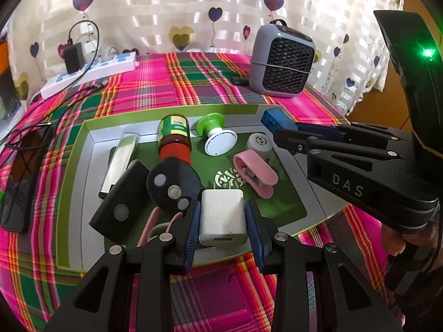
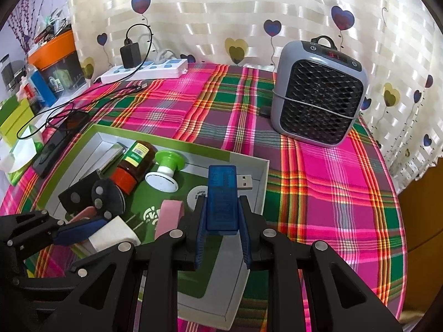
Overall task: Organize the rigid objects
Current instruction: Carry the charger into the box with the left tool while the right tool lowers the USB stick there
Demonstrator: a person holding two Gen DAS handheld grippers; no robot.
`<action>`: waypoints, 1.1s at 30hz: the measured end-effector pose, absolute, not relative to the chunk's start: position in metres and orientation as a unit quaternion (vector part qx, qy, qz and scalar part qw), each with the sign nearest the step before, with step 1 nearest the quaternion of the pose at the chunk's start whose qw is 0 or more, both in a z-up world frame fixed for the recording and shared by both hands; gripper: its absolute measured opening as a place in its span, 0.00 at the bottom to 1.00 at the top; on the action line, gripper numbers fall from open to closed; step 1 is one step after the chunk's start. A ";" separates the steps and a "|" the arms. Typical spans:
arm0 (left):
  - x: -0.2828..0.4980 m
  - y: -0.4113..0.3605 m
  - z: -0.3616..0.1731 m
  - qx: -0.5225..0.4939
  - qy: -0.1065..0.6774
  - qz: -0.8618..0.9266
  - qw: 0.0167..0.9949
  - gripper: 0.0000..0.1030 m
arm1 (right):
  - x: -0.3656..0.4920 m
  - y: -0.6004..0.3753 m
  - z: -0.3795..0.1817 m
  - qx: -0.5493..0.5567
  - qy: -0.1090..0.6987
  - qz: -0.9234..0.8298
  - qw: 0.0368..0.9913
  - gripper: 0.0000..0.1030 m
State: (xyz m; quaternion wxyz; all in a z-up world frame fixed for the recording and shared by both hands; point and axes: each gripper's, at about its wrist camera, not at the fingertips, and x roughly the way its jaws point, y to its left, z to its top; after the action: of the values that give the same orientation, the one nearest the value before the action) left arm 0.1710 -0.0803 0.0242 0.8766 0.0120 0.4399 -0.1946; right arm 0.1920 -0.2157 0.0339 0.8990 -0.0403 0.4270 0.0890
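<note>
A shallow green tray [image 1: 91,138] with grey walls lies on the plaid cloth. My left gripper [image 1: 223,203] is shut on a white charger block [image 1: 223,221] at the tray's near edge; its blue pads press both sides. Over the tray's right side, my right gripper [image 2: 222,199] is shut on a translucent blue USB stick [image 2: 221,182], metal plug pointing right. In the tray lie a red-lidded jar [image 1: 174,135], a green-and-white knob [image 1: 218,138], a pink clip [image 1: 254,174], a silver bar [image 1: 121,160] and black parts [image 1: 171,185].
A grey fan heater [image 2: 318,96] stands at the back right. At the back left sit a white power strip [image 1: 91,72] with a black charger and trailing cables. A black phone [image 1: 19,182] lies left of the tray. Boxes crowd the far left [image 2: 16,119].
</note>
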 end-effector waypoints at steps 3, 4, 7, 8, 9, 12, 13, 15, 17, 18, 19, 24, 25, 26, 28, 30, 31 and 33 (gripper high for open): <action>0.174 -0.081 0.022 0.013 0.441 -0.193 0.876 0.31 | 0.196 -0.215 0.031 -0.042 0.432 0.095 0.896 0.22; 0.174 -0.082 0.022 0.014 0.440 -0.193 0.877 0.31 | 0.197 -0.216 0.031 -0.041 0.433 0.096 0.895 0.22; 0.175 -0.083 0.021 0.017 0.440 -0.193 0.877 0.31 | 0.200 -0.216 0.028 -0.042 0.437 0.095 0.894 0.22; 0.176 -0.084 0.021 0.018 0.440 -0.193 0.877 0.31 | 0.201 -0.217 0.027 -0.042 0.438 0.096 0.893 0.22; 0.176 -0.084 0.021 0.017 0.441 -0.193 0.876 0.31 | 0.202 -0.217 0.026 -0.041 0.440 0.096 0.892 0.22; 0.178 -0.085 0.021 0.018 0.441 -0.194 0.876 0.31 | 0.205 -0.218 0.024 -0.043 0.442 0.095 0.891 0.22; 0.178 -0.085 0.021 0.018 0.441 -0.194 0.876 0.31 | 0.206 -0.218 0.023 -0.042 0.444 0.096 0.890 0.22; 0.179 -0.086 0.020 0.017 0.444 -0.194 0.875 0.32 | 0.208 -0.217 0.024 -0.043 0.444 0.098 0.890 0.22; 0.180 -0.085 0.019 0.014 0.446 -0.195 0.874 0.32 | 0.209 -0.216 0.024 -0.048 0.443 0.098 0.890 0.22; 0.181 -0.085 0.019 0.013 0.447 -0.195 0.873 0.32 | 0.210 -0.215 0.024 -0.051 0.443 0.097 0.890 0.22; 0.181 -0.085 0.019 0.012 0.447 -0.196 0.873 0.32 | 0.211 -0.214 0.024 -0.058 0.443 0.096 0.889 0.22; 0.181 -0.084 0.018 0.009 0.448 -0.195 0.872 0.32 | 0.217 -0.209 0.025 -0.071 0.452 0.110 0.882 0.22; 0.181 -0.084 0.018 0.009 0.448 -0.194 0.872 0.32 | 0.219 -0.210 0.025 -0.066 0.454 0.112 0.881 0.22; 0.181 -0.084 0.018 0.009 0.448 -0.194 0.872 0.32 | 0.219 -0.210 0.025 -0.064 0.454 0.113 0.881 0.22; 0.182 -0.084 0.018 0.008 0.449 -0.195 0.872 0.32 | 0.220 -0.210 0.024 -0.058 0.455 0.117 0.881 0.22; 0.181 -0.084 0.018 0.007 0.449 -0.195 0.872 0.32 | 0.221 -0.210 0.024 -0.049 0.456 0.122 0.880 0.22; 0.181 -0.084 0.018 0.007 0.449 -0.194 0.872 0.32 | 0.222 -0.210 0.024 -0.047 0.457 0.124 0.880 0.22; 0.182 -0.084 0.018 0.007 0.450 -0.195 0.872 0.32 | 0.224 -0.209 0.023 -0.042 0.459 0.130 0.878 0.22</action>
State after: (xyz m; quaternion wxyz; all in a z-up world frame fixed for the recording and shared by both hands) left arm 0.1816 -0.0841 0.0176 0.8717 0.0066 0.4496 -0.1949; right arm 0.2243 -0.2086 0.0234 0.8778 -0.0421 0.4591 0.1304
